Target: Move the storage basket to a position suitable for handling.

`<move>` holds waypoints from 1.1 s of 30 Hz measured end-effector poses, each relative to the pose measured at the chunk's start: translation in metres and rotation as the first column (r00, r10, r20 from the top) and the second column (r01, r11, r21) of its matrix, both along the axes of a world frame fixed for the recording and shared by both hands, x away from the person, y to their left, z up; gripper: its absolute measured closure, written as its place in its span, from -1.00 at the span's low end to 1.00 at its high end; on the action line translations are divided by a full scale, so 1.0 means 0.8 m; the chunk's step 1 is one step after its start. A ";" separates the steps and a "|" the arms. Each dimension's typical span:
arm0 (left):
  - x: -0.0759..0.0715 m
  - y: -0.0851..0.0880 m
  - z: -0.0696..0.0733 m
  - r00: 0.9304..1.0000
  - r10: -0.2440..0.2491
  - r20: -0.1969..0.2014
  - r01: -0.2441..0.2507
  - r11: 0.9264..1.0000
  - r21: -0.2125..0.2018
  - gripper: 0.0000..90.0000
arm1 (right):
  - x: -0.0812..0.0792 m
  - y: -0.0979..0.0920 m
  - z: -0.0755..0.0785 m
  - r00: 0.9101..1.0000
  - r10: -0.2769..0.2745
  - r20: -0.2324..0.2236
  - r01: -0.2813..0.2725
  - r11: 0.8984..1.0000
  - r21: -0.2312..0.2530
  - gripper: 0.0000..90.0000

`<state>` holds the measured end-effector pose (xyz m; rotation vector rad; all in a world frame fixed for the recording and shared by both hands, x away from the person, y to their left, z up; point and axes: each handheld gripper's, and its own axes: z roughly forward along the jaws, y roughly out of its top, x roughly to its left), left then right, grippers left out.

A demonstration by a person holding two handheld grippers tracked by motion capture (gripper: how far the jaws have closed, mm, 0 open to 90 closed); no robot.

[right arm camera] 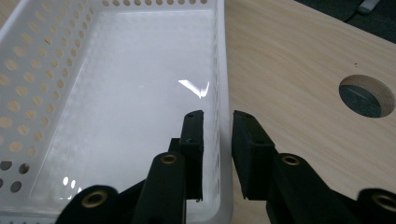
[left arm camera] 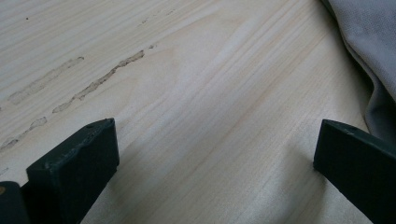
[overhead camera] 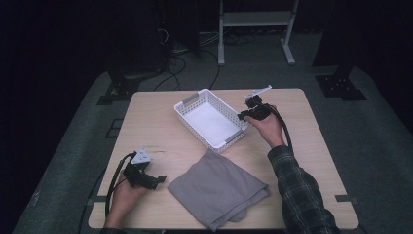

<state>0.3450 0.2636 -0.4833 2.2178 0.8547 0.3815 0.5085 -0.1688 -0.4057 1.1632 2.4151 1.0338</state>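
While its long axis runs diagonally, the basket (overhead camera: 210, 123) wall sits between the narrowed, unpressed right gripper (right arm camera: 218, 140).

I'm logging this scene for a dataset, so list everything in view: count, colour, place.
basket: one, white, perforated, empty, far middle of the table.
cloth: one, grey, folded, near middle of the table.
table: one, light wood, with a round hole beside the basket.
stand: one, pale frame, on the floor beyond the table.
left gripper: one, black, open, over bare wood left of the cloth.
right gripper: one, black, fingers straddling the basket's right wall, a gap showing on the outer side.
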 end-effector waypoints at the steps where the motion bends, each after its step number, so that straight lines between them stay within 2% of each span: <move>1: 0.000 0.000 0.000 1.000 0.000 0.000 0.000 1.000 0.000 -1.00 | 0.001 0.001 -0.001 1.000 -0.005 0.000 0.005 1.000 -0.006 0.66; 7: 0.000 0.000 0.000 1.000 0.000 0.000 0.000 1.000 0.000 -1.00 | 0.005 0.004 -0.010 1.000 -0.023 -0.015 0.022 0.999 -0.029 0.85; 13: 0.000 0.000 0.000 1.000 0.000 0.000 0.000 1.000 0.000 -1.00 | 0.005 0.001 -0.008 1.000 -0.019 -0.014 0.018 0.999 -0.033 0.87; 21: 0.000 0.000 0.000 1.000 0.000 0.000 0.000 1.000 0.000 -1.00 | 0.003 -0.022 0.002 0.999 -0.036 -0.010 0.036 0.999 -0.035 0.87; 26: 0.000 0.000 0.000 1.000 0.000 0.000 0.000 1.000 0.000 -1.00 | -0.002 -0.045 0.010 0.998 -0.056 -0.003 0.056 0.997 -0.043 0.87; 33: 0.000 0.000 0.000 1.000 0.000 -0.001 0.000 1.000 0.002 -1.00 | -0.009 -0.071 0.010 0.997 -0.074 -0.001 0.074 0.996 -0.055 0.87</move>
